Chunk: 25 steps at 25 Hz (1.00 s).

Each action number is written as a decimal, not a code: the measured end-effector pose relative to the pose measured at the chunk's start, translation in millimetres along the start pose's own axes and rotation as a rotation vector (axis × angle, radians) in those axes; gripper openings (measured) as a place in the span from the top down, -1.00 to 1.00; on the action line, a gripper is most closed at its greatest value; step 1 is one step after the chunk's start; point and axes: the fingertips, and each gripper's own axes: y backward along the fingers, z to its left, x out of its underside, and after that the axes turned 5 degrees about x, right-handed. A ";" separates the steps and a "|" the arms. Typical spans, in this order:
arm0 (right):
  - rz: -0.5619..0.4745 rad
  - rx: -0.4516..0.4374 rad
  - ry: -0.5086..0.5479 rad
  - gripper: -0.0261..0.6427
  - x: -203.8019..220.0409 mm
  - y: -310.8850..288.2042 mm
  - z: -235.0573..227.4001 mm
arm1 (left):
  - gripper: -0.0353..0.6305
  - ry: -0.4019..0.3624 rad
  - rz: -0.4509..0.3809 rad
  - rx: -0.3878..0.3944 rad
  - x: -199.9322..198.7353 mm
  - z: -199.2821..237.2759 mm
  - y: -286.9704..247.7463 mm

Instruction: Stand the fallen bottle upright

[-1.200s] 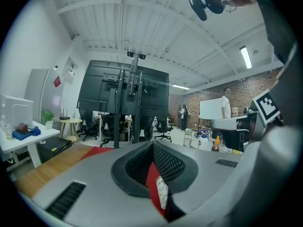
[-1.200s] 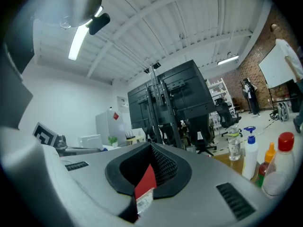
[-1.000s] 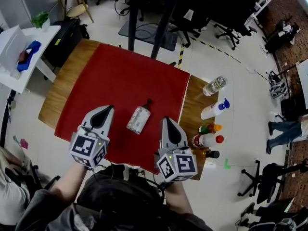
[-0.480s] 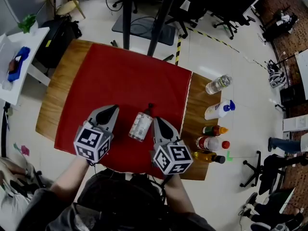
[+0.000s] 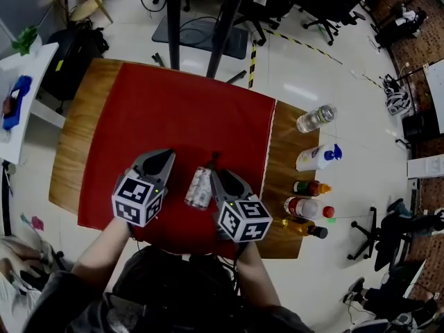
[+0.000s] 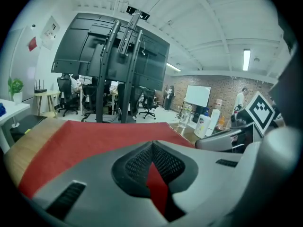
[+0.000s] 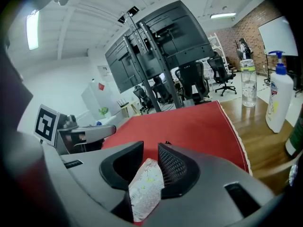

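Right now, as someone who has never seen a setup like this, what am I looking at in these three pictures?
There is no robot here: a person holds a two-jaw gripper in each hand. The overhead picture comes from a camera on the person's head. The other two come from cameras riding on each gripper, looking along its jaws. A wooden table carries a red cloth, and a clear bottle lies on its side on the cloth. Other bottles, among them a white pump bottle, are on the bare wood at the right. The right gripper has just been opening its jaws, and the fallen bottle sits between them, apparently not squeezed. The left gripper is shut and empty, beside the bottle.
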 end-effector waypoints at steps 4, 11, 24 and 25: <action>0.080 0.013 -0.011 0.60 7.5 -14.6 -10.9 | 0.77 -0.002 0.037 0.023 4.4 6.4 -17.6; 0.204 0.020 -0.001 0.56 16.1 -42.7 -28.7 | 0.77 0.038 0.154 0.033 24.7 19.8 -44.0; 0.443 -0.023 -0.045 0.51 36.0 -80.1 -40.3 | 0.77 0.085 0.283 0.067 50.4 27.5 -70.5; 0.461 -0.037 -0.071 0.51 36.5 -81.8 -39.3 | 0.77 0.087 0.297 0.070 51.7 27.7 -72.5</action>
